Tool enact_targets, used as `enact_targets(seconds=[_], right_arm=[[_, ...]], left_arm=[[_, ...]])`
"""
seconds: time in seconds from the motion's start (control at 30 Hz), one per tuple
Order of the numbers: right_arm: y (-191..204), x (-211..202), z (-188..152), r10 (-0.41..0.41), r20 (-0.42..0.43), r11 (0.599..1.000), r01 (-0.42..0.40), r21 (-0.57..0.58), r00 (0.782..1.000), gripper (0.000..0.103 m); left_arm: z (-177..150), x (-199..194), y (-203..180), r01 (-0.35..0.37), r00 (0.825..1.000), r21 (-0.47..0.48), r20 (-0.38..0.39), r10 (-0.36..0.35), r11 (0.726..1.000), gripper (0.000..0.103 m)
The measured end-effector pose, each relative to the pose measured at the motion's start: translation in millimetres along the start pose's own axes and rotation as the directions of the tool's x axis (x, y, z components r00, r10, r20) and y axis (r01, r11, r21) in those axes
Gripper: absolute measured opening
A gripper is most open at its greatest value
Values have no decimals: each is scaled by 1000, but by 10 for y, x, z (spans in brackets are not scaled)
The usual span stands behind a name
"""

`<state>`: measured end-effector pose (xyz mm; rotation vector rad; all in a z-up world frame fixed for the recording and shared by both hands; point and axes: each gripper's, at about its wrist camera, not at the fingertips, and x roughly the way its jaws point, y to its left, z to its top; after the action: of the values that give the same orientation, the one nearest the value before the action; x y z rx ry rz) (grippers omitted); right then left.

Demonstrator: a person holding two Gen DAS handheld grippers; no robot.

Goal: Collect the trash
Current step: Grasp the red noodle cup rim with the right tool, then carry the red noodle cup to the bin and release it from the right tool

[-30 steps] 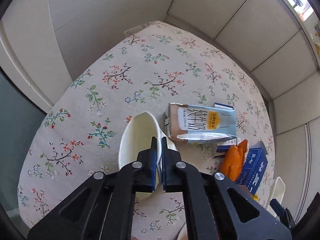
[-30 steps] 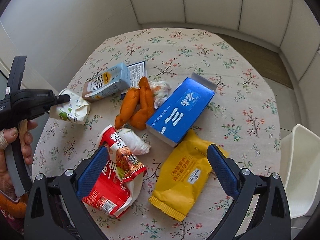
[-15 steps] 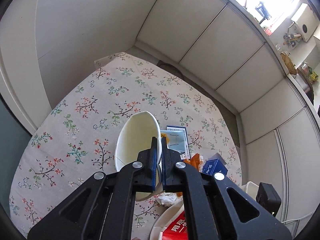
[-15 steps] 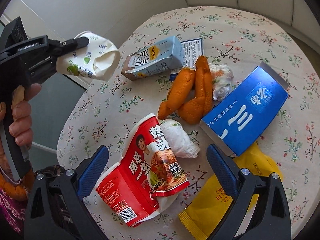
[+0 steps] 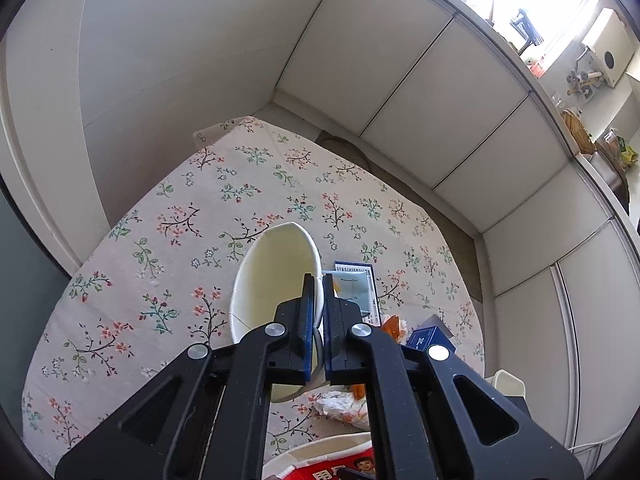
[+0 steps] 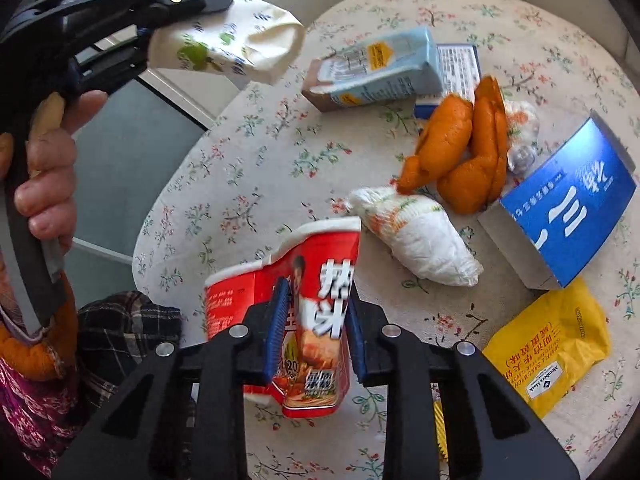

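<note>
Noodle cup: red crushed noodle cup (image 6: 316, 312) lying directly between the jaws of the right gripper (image 6: 316, 332), at the near edge of the table, long axis running away from the camera and up toward the white rim.
Right jaws: closing on the noodle cup, blue pads pressing both flattened sides, walls buckling inward.
Paper cup: squashed white paper cup (image 6: 228, 36) hanging off to the upper left, clear of the table, mouth pointing toward the milk carton (image 6: 376, 68).
Left jaws: closed, gripping the paper cup's wall in the left gripper (image 5: 316, 320), a person's hand (image 6: 44, 160) wrapping the handle.
Nearer hand: right gripper sitting on the noodle cup; left one holding well apart and higher.
Next move, judged: lifting the noodle cup off the cloth; thin walls likely folding further, so slipping is possible.
Neighbours: white crumpled wrapper (image 6: 416, 236) lying just beside the cup's rim; orange peel (image 6: 460, 152) beyond it; blue box (image 6: 568, 216) and yellow packet (image 6: 548, 340) to the right.
Surface: round table (image 6: 256, 168) wearing a pale floral cloth.
Room: white panelled walls (image 5: 420, 92) curving behind, bright window sill up right.
</note>
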<state>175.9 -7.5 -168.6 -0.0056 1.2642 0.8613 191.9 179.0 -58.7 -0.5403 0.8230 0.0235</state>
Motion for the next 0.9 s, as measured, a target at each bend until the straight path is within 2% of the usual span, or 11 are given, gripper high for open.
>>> enact_targets(seconds=[0.17,0.37,0.57,0.9], right_arm=[[158,-224,81,-21,88,999,24,-28,996,26],[212,-557,152,-82,213,996,88,-19,974,25],[174,-834,146,-189,313,981,192,19,931,25],[-36,-1296,2,-350,433,936,323,137,831,25]], left_arm=[[13,-62,22,-10,999,-14,31,10,1000,3],[26,-117,-12,-24,998,-2,62,24,1000,3],[24,-171,-83,-20,996,10,92,19,1000,3],[1,-279,-312,15,992,43,127,-21,999,3]])
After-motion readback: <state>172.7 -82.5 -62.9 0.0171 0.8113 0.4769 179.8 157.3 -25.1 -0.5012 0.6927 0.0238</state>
